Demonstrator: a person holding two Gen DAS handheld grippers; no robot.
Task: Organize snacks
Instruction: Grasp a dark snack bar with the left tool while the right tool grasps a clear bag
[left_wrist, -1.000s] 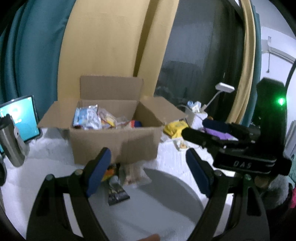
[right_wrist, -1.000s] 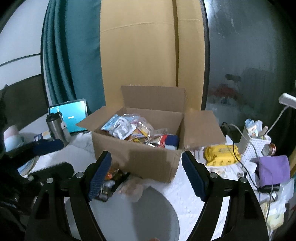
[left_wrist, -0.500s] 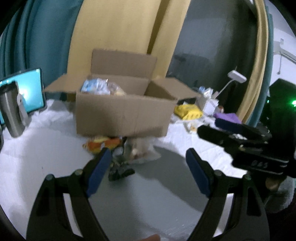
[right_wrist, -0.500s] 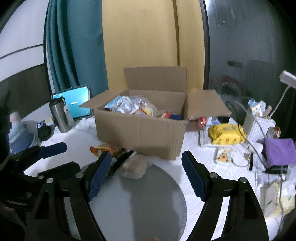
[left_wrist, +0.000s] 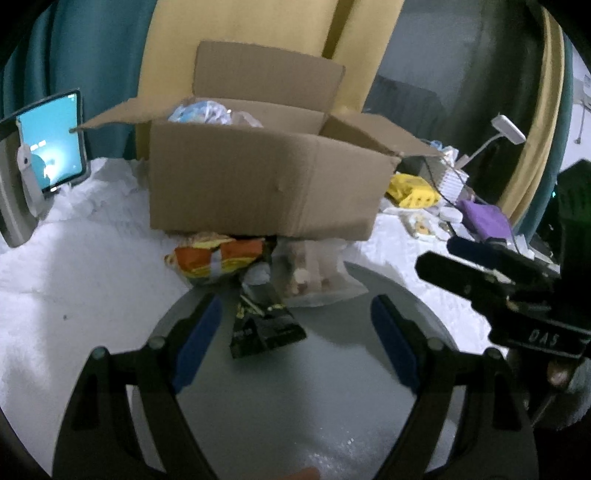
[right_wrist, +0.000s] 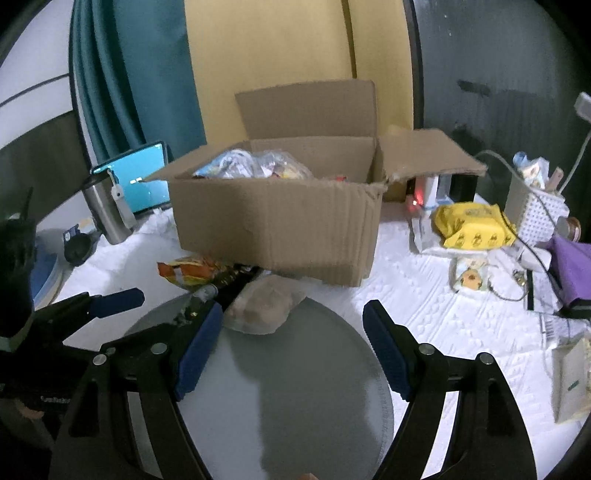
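Both tongs hang spread wide with nothing between their blue pads: I see the left tongs over the grey round mat, and the right tongs over the same mat from the other side. From the left wrist view the right tongs show at the right edge, also empty.

On the white-covered desk the cardboard box stands open toward the back, its flaps folded out and snack packets piled inside. Three snacks lie just in front of the box's near wall: an orange packet on the left, touching or tucked slightly under the box; a black packet on the mat's far edge, closest to my left tongs; and a clear bag of pale snacks to its right, lying partly on the mat.

At the desk's left edge stand a steel tumbler and a lit tablet; a yellow pack and a white basket sit toward the right edge
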